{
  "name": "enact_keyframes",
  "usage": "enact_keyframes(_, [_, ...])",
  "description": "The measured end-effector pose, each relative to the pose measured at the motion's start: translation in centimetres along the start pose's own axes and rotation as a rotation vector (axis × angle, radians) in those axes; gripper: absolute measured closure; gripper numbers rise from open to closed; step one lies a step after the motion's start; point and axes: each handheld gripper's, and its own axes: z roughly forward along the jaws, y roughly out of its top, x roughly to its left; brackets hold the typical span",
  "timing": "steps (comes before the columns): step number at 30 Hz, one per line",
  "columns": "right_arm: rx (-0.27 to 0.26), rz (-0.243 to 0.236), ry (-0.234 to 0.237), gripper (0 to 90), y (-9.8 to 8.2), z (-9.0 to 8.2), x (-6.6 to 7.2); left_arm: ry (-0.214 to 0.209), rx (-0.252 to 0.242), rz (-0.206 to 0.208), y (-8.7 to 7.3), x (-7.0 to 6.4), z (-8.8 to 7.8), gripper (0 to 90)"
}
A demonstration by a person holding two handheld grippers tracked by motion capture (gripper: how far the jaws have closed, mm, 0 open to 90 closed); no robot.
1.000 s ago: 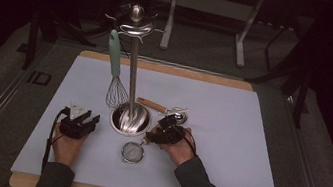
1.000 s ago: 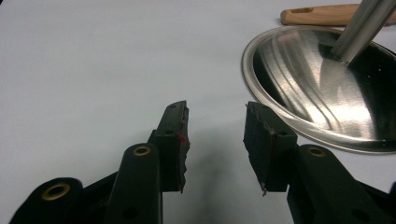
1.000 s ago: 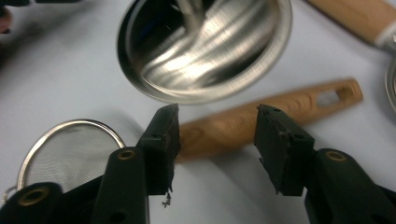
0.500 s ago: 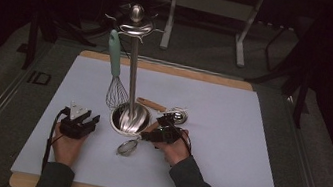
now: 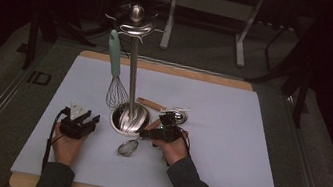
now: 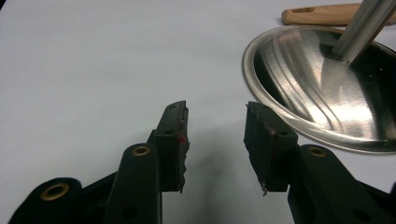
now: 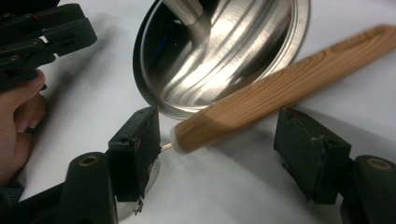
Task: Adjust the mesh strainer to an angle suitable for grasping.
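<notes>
Two claws sat spread: the right claw (image 7: 219, 154) had just been opening, its small strainer (image 5: 128, 147) lying released on the bench (image 5: 229, 134) (near edge, beside the stand's base (image 5: 129, 118)) — hanging remained; left claw (image 6: 215, 140) empty.

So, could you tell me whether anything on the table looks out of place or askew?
Mildly: the wooden-handled strainer lies loose on the mat, its handle between the right gripper's open jaws, while the whisk hangs from the utensil stand. Nothing looks spilled or damaged.
</notes>
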Motion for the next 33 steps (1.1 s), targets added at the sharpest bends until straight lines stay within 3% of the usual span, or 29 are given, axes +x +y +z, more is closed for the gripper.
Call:
enact_keyframes(6, [0.025, 0.026, -0.019, 34.1, 0.3, 1.1, -0.1, 0.001, 0.000, 0.000, 0.0, 0.0, 0.0, 59.6])
enact_keyframes(11, [0.052, 0.007, -0.006, 44.8, 0.8, 1.8, 0.5, -0.001, -0.001, -0.001, 0.0, 0.0, 0.0, 59.6])
enact_keyframes(15, [0.063, 0.022, 0.010, 51.9, 1.2, 2.0, 0.4, -0.001, -0.001, -0.001, 0.0, 0.0, 0.0, 59.5])
enact_keyframes(21, [0.059, 0.059, 0.034, 54.6, 2.1, 2.3, -0.4, -0.003, -0.001, -0.002, 0.0, 0.0, 0.0, 59.4])
enact_keyframes(26, [0.046, 0.075, 0.043, 51.7, 2.8, 2.4, -0.7, -0.003, 0.000, -0.003, 0.0, 0.0, 0.0, 59.4])
enact_keyframes(33, [0.051, 0.105, 0.087, 59.7, 3.1, 2.7, -0.8, -0.004, 0.001, -0.003, 0.0, 0.1, 0.0, 59.3])
